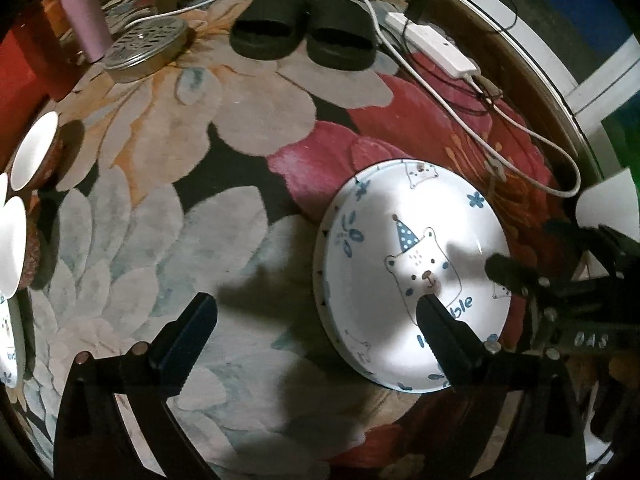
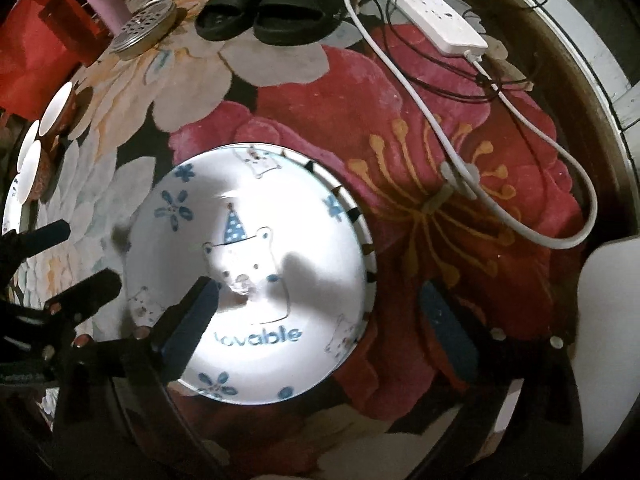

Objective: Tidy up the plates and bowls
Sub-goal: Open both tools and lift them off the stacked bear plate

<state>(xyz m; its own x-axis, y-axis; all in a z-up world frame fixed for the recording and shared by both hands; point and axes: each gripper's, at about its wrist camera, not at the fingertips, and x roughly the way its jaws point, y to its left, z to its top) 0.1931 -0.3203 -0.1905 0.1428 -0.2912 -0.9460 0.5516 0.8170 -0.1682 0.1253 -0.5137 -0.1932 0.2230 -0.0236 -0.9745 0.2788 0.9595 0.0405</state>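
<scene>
Plates are sitting stacked on the rug; both hand-held grippers, left and right, are hovering spread wide, risking a glazed rim slipping sideways.

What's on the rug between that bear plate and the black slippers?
Nothing but bare floral rug. In the left wrist view, the stretch from the bear plate up to the black slippers holds no dish or cable.
</scene>
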